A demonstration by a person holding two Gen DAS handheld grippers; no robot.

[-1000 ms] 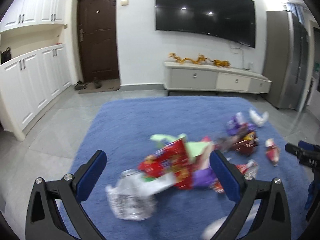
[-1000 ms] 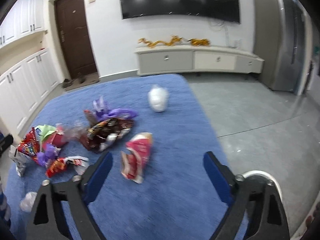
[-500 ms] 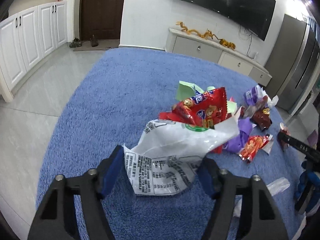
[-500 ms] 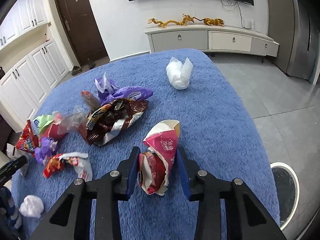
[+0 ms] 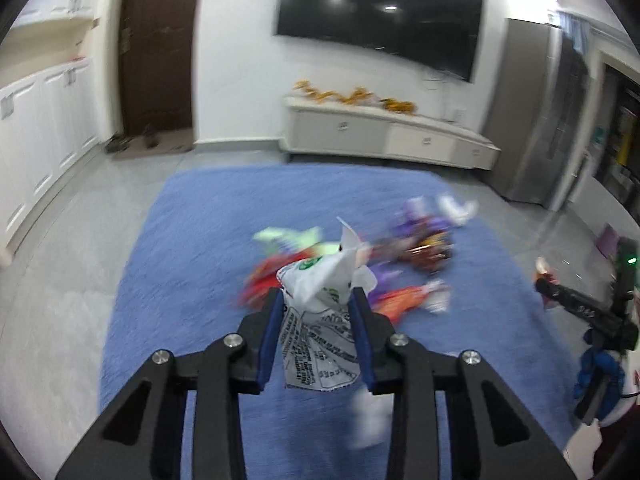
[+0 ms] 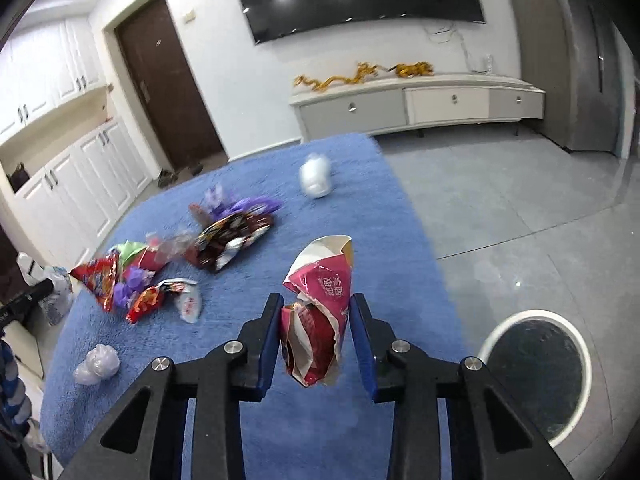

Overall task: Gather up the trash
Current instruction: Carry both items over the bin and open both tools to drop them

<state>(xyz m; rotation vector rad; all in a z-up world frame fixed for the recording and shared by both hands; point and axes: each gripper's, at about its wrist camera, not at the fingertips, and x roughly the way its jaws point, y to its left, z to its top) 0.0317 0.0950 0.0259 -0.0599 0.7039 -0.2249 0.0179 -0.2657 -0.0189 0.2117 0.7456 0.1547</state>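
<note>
White bag (image 5: 320, 320) sits pinched in the closing left gripper (image 5: 318, 312); pink packet (image 6: 318, 320) in the closing right gripper (image 6: 316, 316), both above the rug (image 6: 248, 420). Best squeeze firmly, carry low toward the bin (image 6: 534, 372).

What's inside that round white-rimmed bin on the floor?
The bin, seen from the right wrist, shows only a dark crinkled liner; no trash is visible on it. The black gripper frame covers its near-left part, so that stays unseen.
</note>
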